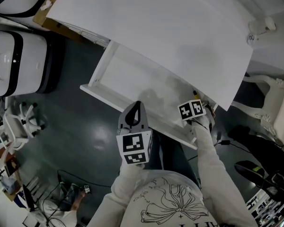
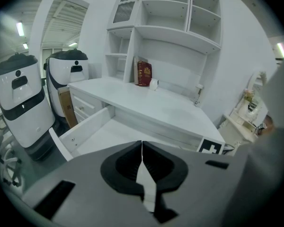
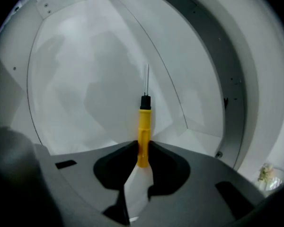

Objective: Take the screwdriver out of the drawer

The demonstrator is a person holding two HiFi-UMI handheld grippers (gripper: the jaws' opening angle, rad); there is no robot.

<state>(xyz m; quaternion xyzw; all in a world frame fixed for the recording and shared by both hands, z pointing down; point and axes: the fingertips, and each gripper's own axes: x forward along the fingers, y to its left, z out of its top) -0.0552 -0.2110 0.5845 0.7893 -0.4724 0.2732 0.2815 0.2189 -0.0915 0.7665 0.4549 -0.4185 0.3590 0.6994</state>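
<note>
In the head view the white drawer (image 1: 104,74) stands pulled out from under the white counter (image 1: 170,27), whose top covers the drawer's back part. The left tool (image 1: 137,104) hovers over the drawer's front wall; its jaws are hard to read from here. The right tool (image 1: 195,103) reaches into the drawer's right end, its jaws hidden behind its marker cube, and the screwdriver (image 1: 195,93) shows only as a small yellow-and-dark speck just past that cube at the counter's edge. In the left gripper view the left tool's (image 2: 142,148) 2 jaws are closed together with nothing between them; beyond lie the open drawer (image 2: 92,126), the counter (image 2: 146,103) with a red book (image 2: 144,74) under white shelves (image 2: 170,13), and 2 white machines (image 2: 19,103) at the left, while only a corner of the right tool's cube peeks out. In the right gripper view the right tool (image 3: 142,150) grips the screwdriver (image 3: 143,126) by its yellow handle, the black collar and thin shaft pointing away over the drawer's (image 3: 85,79) white floor; whether it touches the floor cannot be told.
</note>
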